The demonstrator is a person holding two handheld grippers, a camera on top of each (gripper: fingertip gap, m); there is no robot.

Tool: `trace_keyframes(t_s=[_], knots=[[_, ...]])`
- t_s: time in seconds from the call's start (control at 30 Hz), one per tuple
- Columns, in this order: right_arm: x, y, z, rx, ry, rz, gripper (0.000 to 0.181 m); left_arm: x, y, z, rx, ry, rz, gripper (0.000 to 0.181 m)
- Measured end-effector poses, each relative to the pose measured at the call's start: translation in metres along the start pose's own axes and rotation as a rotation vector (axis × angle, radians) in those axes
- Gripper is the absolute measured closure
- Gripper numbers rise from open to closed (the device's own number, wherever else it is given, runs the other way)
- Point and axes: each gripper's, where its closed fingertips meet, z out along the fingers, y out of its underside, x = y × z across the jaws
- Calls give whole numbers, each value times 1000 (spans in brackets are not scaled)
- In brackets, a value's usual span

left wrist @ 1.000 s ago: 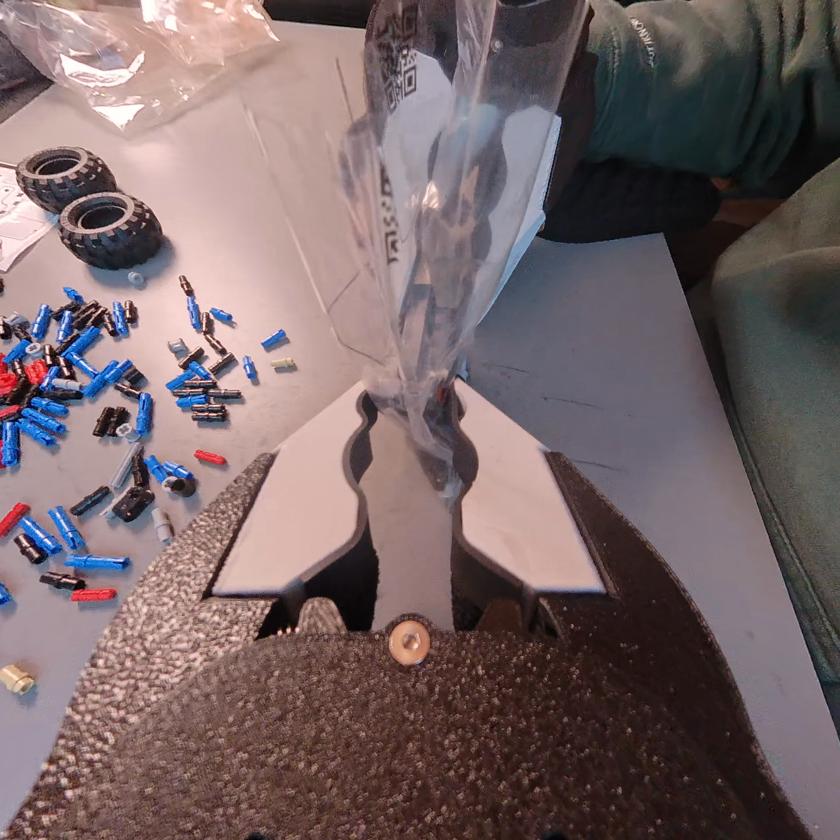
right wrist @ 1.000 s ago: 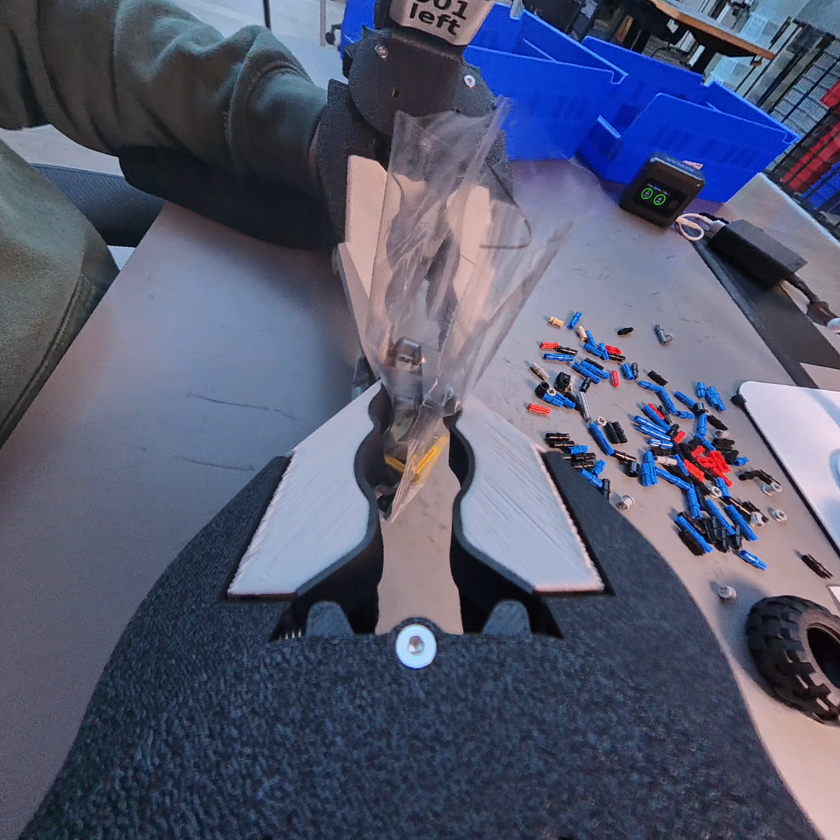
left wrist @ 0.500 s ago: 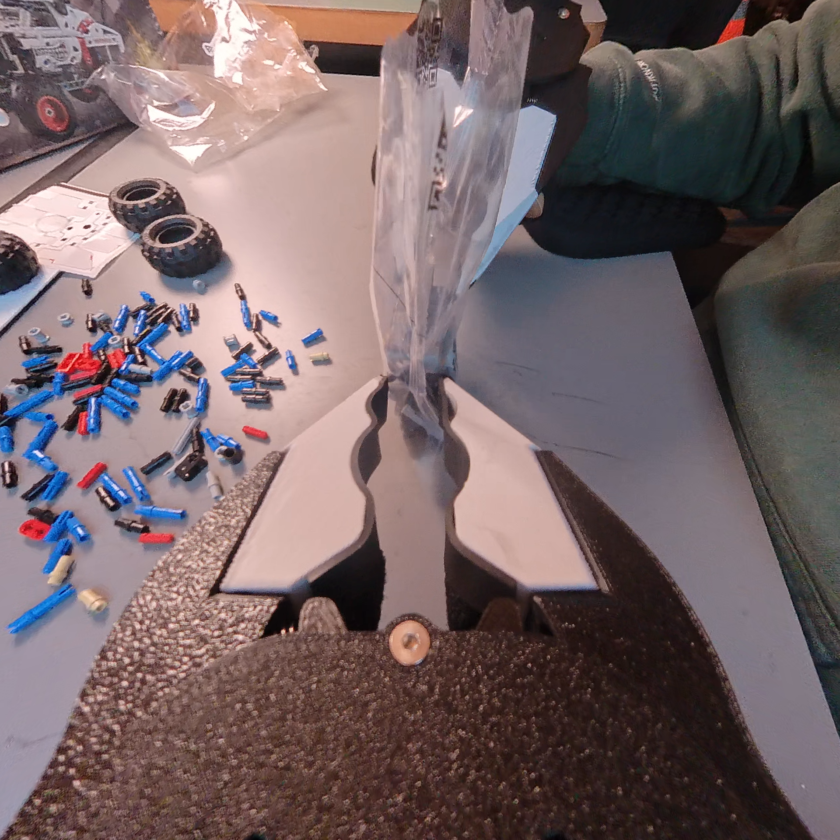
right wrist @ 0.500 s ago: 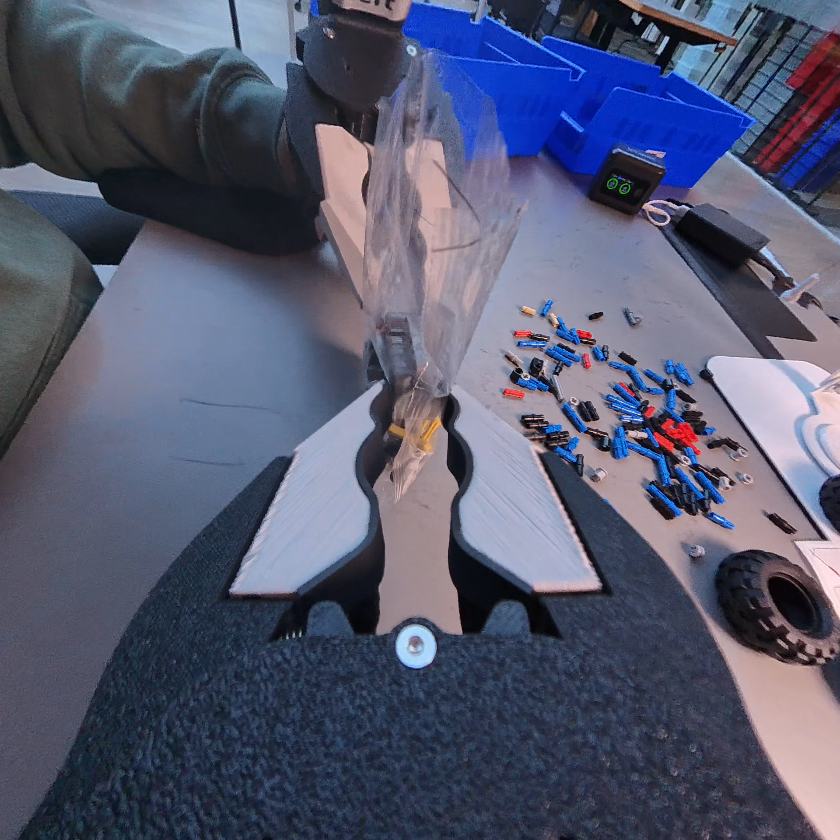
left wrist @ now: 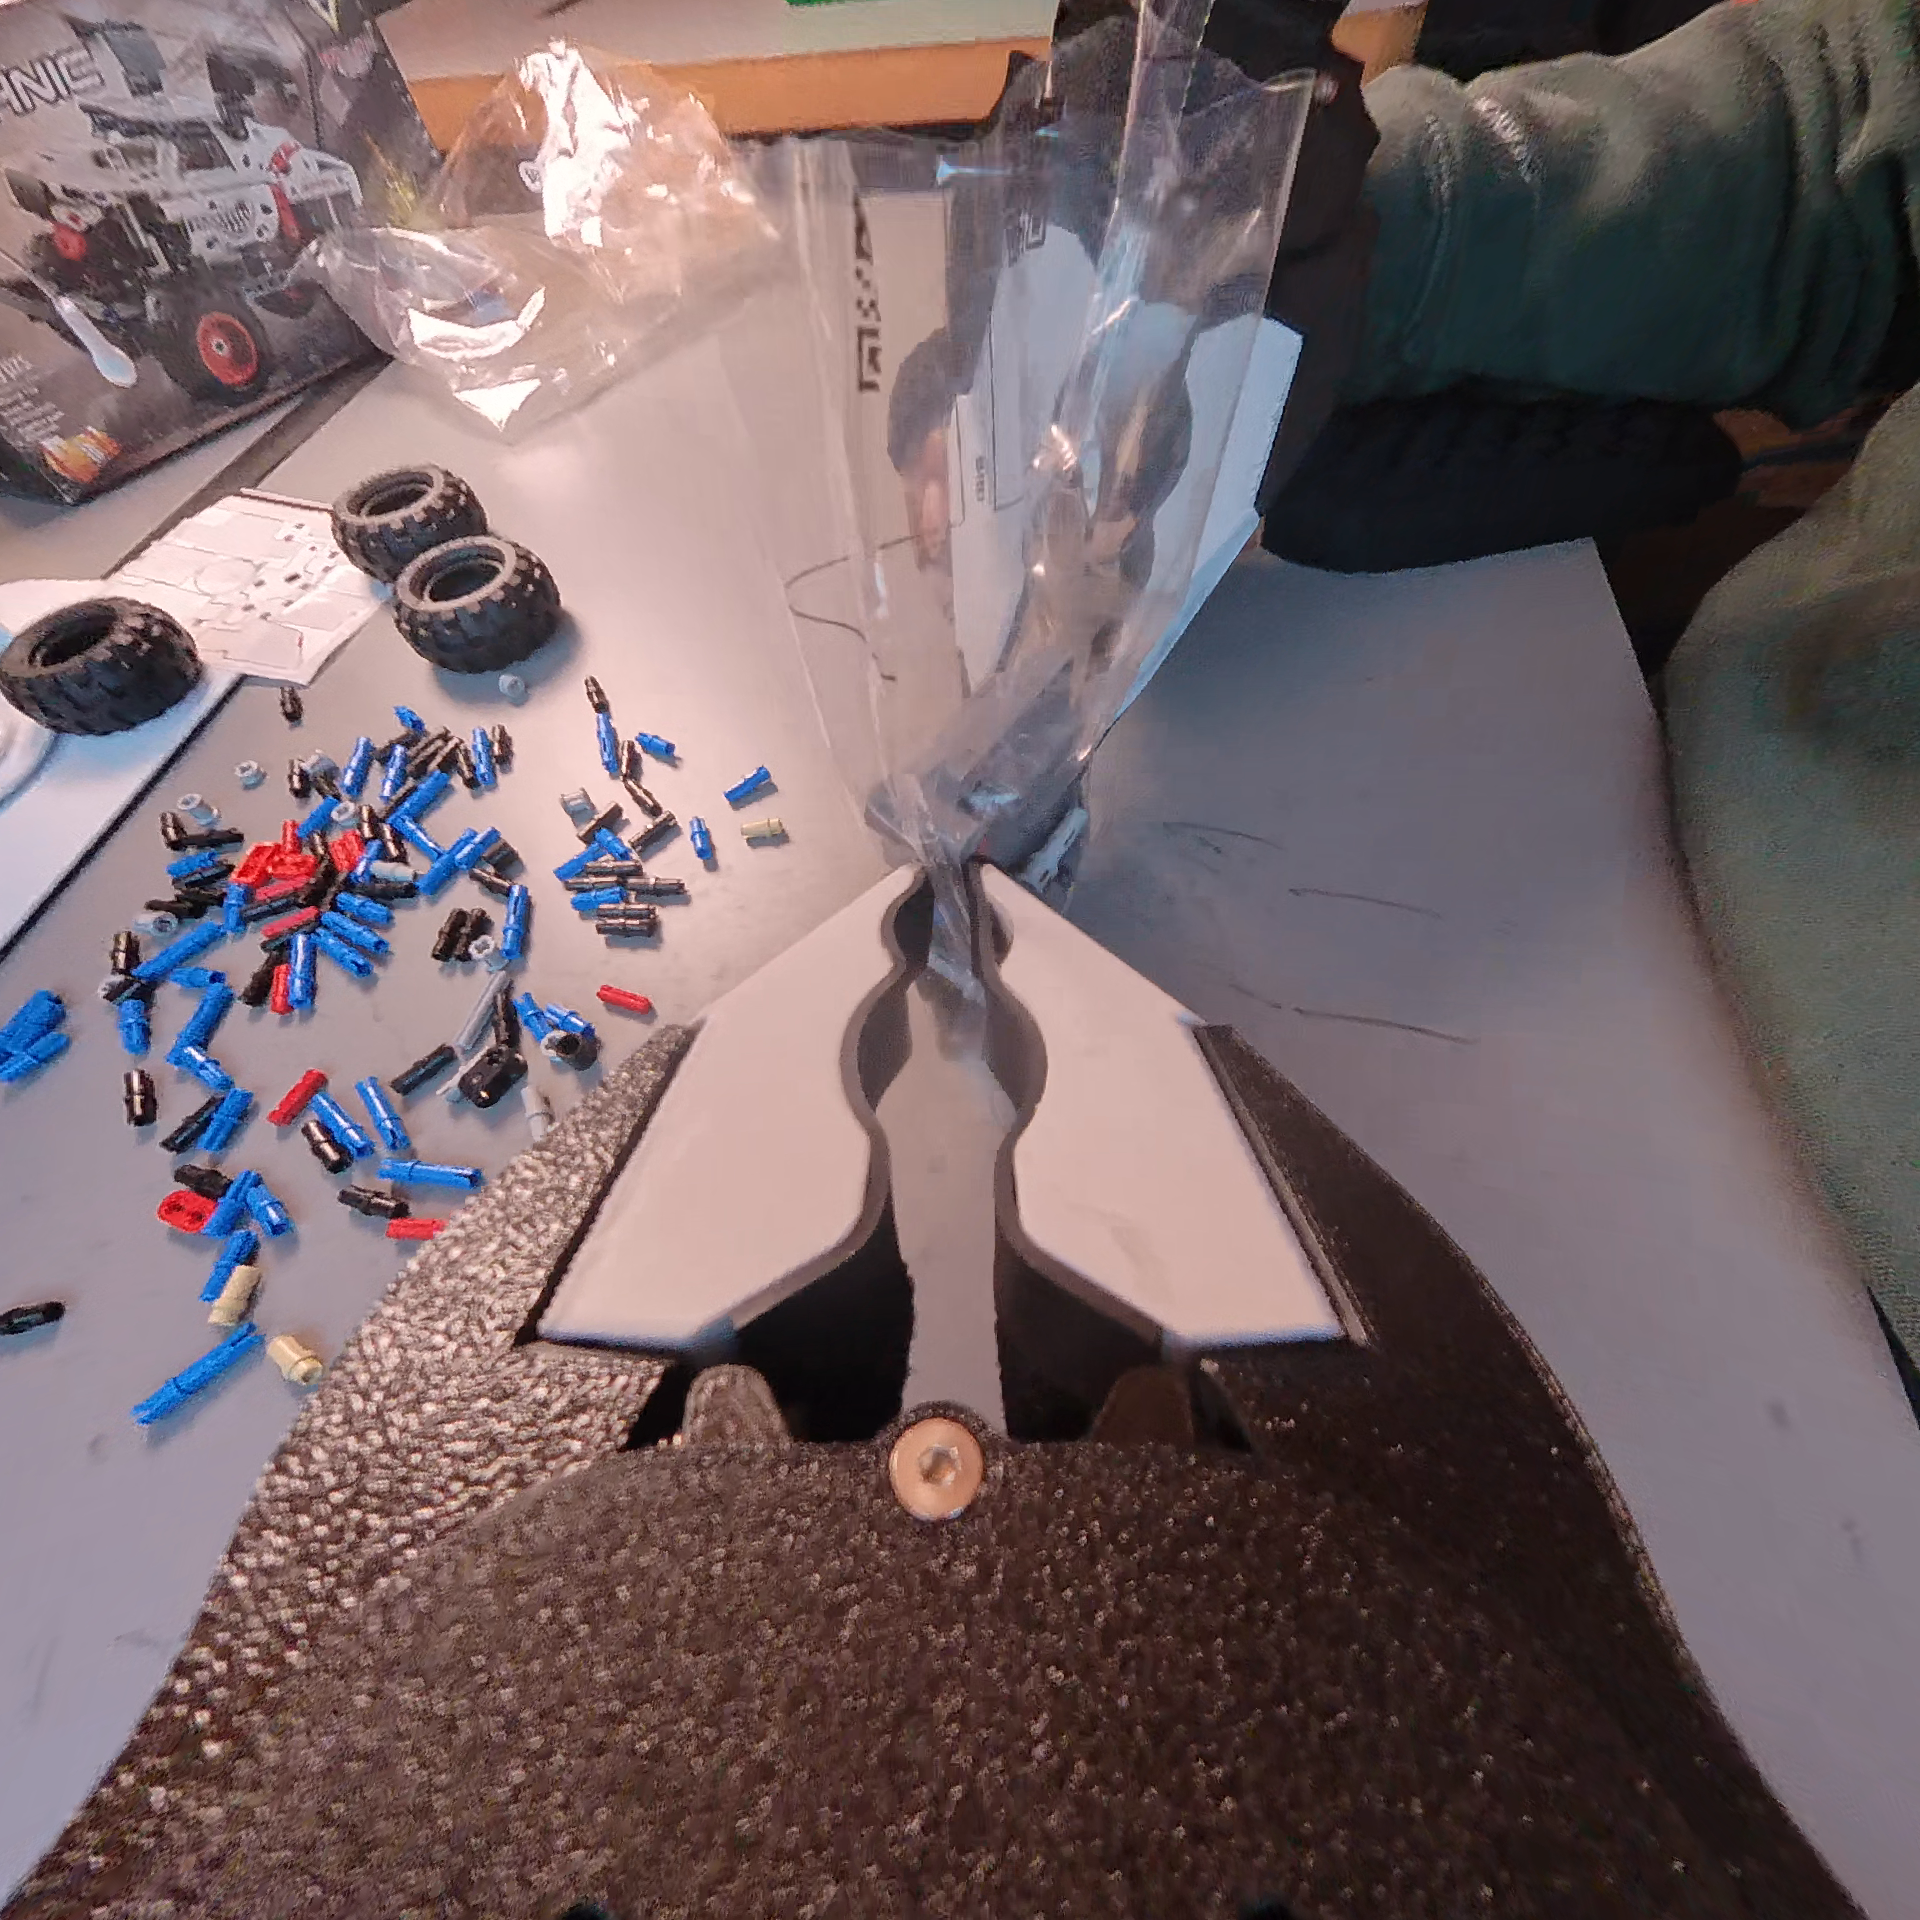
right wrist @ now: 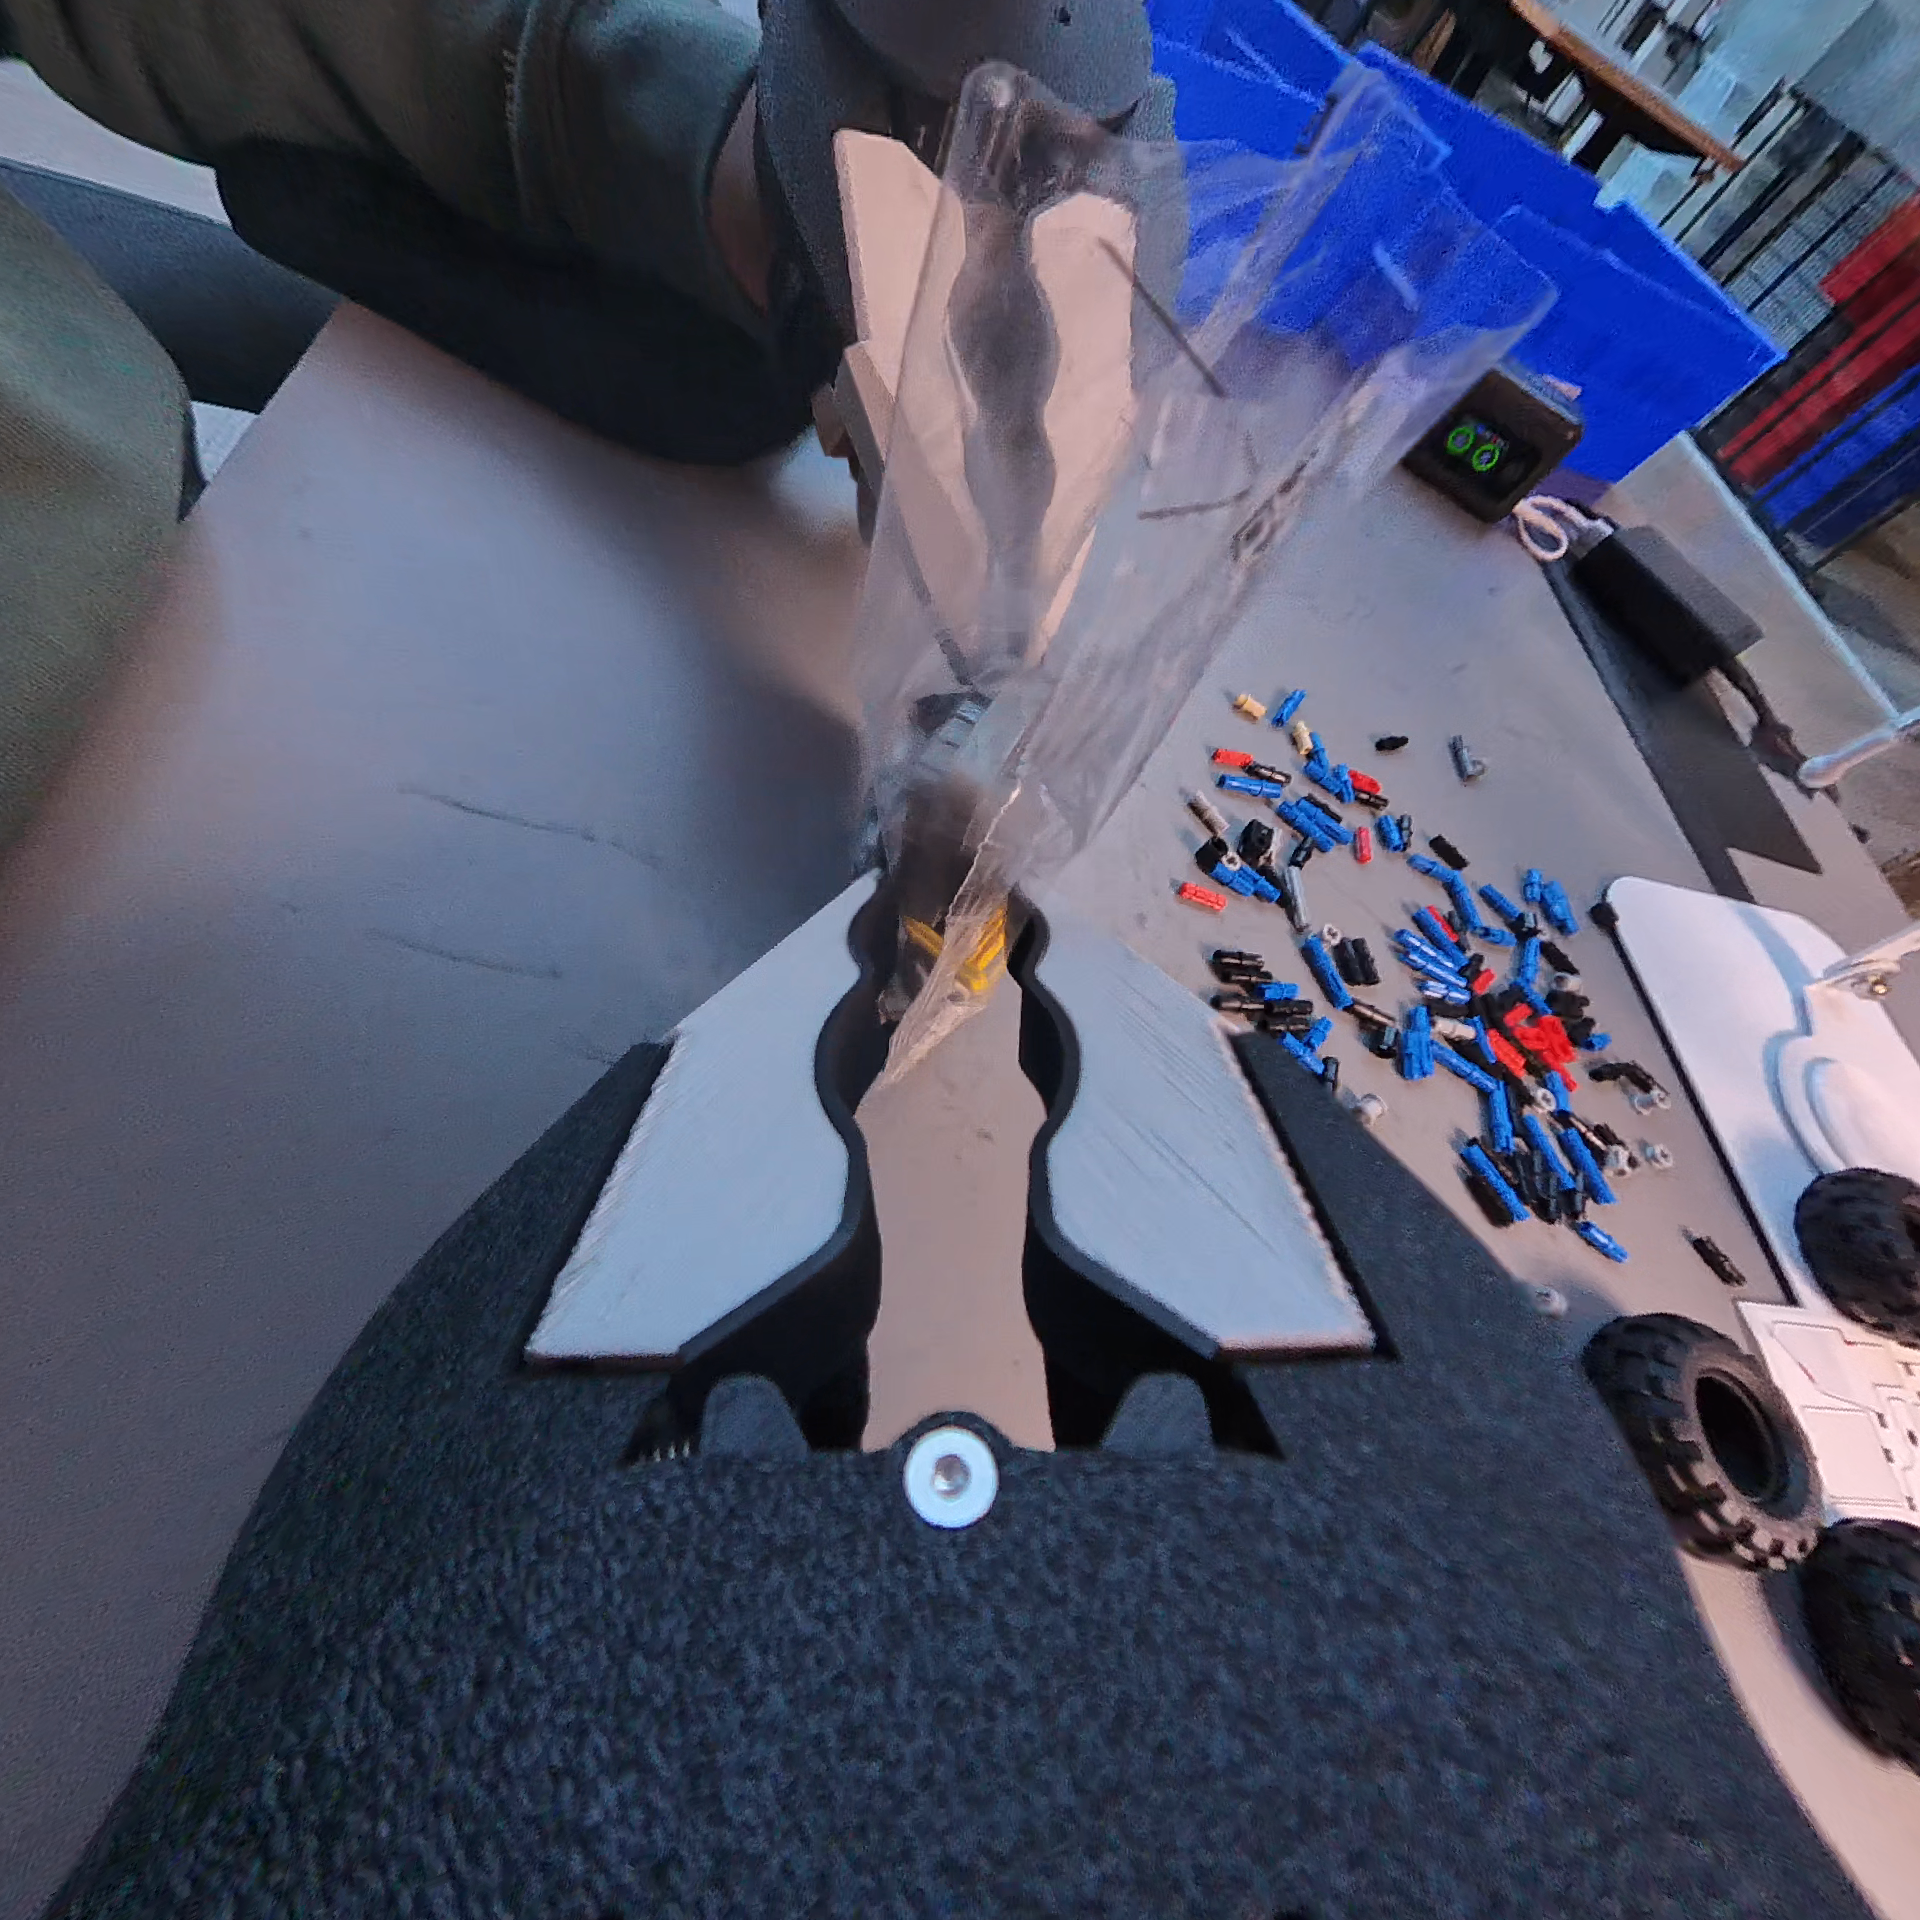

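Pinching bag (left wrist: 1070, 436) corners between both fingers (left wrist: 1091, 1091).

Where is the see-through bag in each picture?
Left wrist view: the clear bag stands in the upper middle, its lower end pinched in the left gripper.
Right wrist view: the clear bag rises in the upper middle, its lower end pinched in the right gripper.
Shared landmark: the scatter of small blue, black and red pins on the grey table.
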Motion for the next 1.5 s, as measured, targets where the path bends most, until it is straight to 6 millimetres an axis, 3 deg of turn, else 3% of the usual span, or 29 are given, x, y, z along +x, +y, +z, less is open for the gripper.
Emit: trace_keyframes(t_s=[0.13, 0.33, 0.37, 0.47, 0.57, 0.7, 0.77, 0.83, 0.97, 1.03, 1.2, 1.37, 1.5], knots=[[0, -10, -4, 61, -6, -2, 162, 4, -9, -9, 65, 33, -9, 177], [-6, 10, 1, 0, -71, 63, 148, 4, -1, -7, 51, 42, 0, 158], [-6, 9, 1, 9, -78, 71, 149, 4, -1, -6, 51, 48, -5, 159], [-4, 6, -4, 40, -88, 80, 176, 6, 1, -6, 40, 64, -12, 178], [3, 3, -7, 80, -67, 106, 177, 5, -4, -10, 65, 58, -2, 179], [8, 2, -8, 105, -65, 145, 169, 1, -2, -15, 77, 65, -17, 177], [11, 8, -6, 72, -61, 172, 151, -3, 8, -13, 33, 53, -31, 157], [12, 8, -7, 77, -75, 196, 143, -3, 10, -12, 33, 59, -43, 152], [12, 9, -11, 78, -96, 212, 143, -1, 15, -7, 0, 67, -44, 163], [15, 10, -16, 88, -112, 254, 142, -1, 17, -7, -12, 69, -44, 179], [23, 11, -23, 108, -97, 290, 145, -10, 24, -7, -62, 31, -105, 181], [8, 20, -11, 23, -145, 260, 143, -19, 30, -9, -80, 20, -201, 181], [-7, 31, 7, -119, -144, 143, 128, -17, 33, -6, -99, 28, -203, 181]])
